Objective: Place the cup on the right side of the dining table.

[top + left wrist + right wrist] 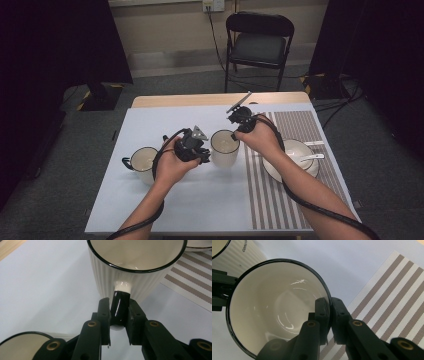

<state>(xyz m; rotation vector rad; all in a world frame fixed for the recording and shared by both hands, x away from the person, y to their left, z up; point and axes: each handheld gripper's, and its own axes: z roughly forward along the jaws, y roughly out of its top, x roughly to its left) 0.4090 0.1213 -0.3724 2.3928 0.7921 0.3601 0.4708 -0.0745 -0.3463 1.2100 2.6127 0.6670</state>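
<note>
Evenly and softly lit from overhead, bright on the pale table [150, 200] and dark at both far sides of the high view, with faint shadows under the forearms. Sharp glints of glare inside the mug [274, 310] and along its black handle [120, 307] in the gripper views. Slightly soft overall in the high view; blurred at close range on the black jaws.

On the table [150, 210], the mug [224, 148] I hold stands between a second mug [142, 162] to its left and, on the placemat [295, 125], a bowl [295, 150] to its right, spoon [311, 157] inside.
</note>
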